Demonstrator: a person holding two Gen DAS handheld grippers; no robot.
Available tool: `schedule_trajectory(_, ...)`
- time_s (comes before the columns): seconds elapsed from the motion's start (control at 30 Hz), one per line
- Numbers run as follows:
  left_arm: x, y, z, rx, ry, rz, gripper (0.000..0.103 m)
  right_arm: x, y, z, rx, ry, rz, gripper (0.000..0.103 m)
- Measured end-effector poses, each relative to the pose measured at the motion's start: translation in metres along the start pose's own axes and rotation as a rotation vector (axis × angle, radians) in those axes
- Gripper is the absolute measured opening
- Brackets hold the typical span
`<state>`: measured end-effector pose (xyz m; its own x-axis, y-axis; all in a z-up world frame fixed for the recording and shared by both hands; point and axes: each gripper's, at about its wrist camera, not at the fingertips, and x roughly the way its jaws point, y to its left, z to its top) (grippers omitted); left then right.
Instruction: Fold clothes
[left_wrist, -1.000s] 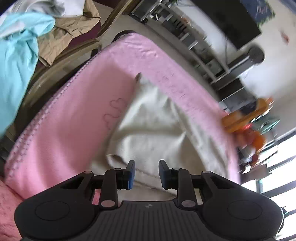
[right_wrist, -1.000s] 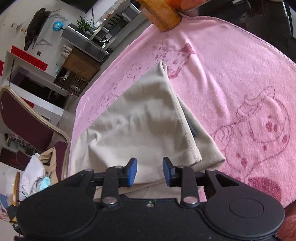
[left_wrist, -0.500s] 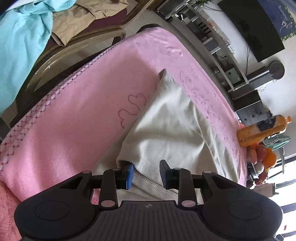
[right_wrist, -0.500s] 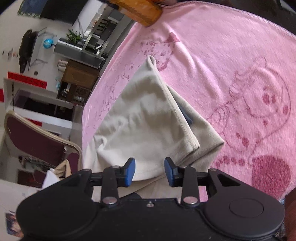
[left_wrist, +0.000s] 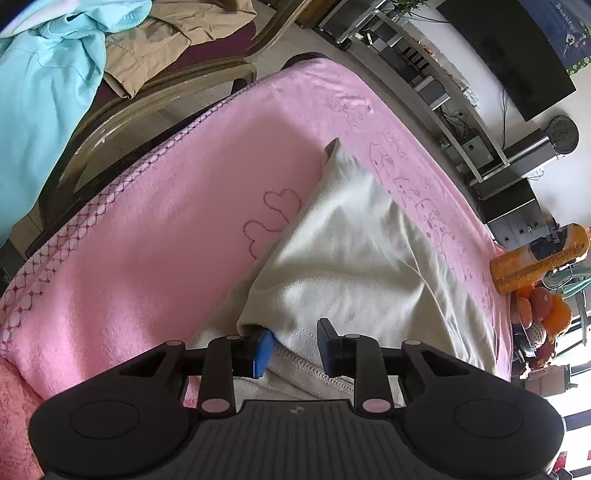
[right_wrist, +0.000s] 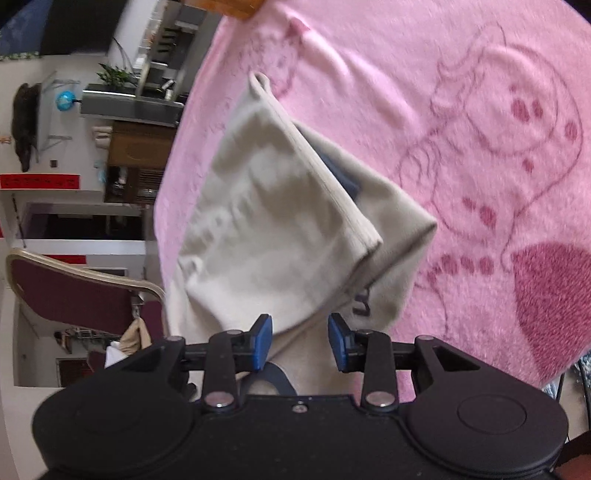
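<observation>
Cream garment (left_wrist: 354, 258) folded on pink blanket (left_wrist: 166, 240), both grippers' jaws part-spread over its near hem, blanket bare around.

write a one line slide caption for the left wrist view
Left hand-held gripper at the near hem of a cream garment folded over on a pink blanket, chair piled with clothes behind.

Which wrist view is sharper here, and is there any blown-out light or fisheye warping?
Left wrist: sharp; the window at the right edge is blown out, and the pink blanket bows from fisheye. Right wrist: motion-blurred, softening the cream garment and the blanket's print.
</observation>
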<state>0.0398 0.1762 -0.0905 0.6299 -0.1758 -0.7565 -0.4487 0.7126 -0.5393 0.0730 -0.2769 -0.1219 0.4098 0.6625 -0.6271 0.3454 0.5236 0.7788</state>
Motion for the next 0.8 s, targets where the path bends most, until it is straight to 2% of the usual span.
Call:
schedule_trajectory(0.07, -0.001, 0.000, 0.000, -0.003, -0.006, -0.001, 0.025, -0.001, -0.001, 0.000, 0.014, -0.020, 0.011, 0.032)
schedule_trajectory(0.13, -0.003, 0.001, 0.001, -0.007, -0.015, -0.003, 0.025, -0.005, -0.003, 0.001, 0.030, -0.047, 0.036, 0.025)
schedule_trajectory(0.33, -0.006, 0.003, 0.001, -0.023, -0.023, -0.004, 0.024, -0.015, -0.007, 0.004, 0.070, -0.121, 0.070, 0.024)
schedule_trajectory(0.43, -0.006, 0.003, 0.000, -0.022, -0.021, -0.006, 0.024, -0.007, -0.004, 0.004, 0.057, -0.050, 0.107, 0.024)
schedule_trajectory(0.53, -0.006, 0.001, 0.000, -0.014, -0.023, 0.001, 0.024, -0.003, 0.002, 0.002, 0.012, -0.064, 0.058, 0.024)
schedule_trajectory(0.63, -0.006, 0.002, 0.001, -0.019, -0.031, -0.002, 0.024, -0.007, -0.004, 0.007, 0.056, -0.125, 0.036, 0.024)
schedule_trajectory(0.7, -0.006, 0.002, 0.002, -0.021, -0.038, -0.004, 0.020, -0.010, -0.006, 0.008, 0.065, -0.163, 0.018, 0.024)
schedule_trajectory(0.77, -0.007, 0.000, 0.002, -0.011, -0.049, -0.016, 0.009, -0.011, -0.005, 0.009, 0.059, -0.190, -0.001, 0.020)
schedule_trajectory(0.8, -0.008, 0.000, 0.001, -0.005, -0.058, -0.022, 0.004, -0.011, -0.002, 0.009, 0.031, -0.203, -0.017, 0.007)
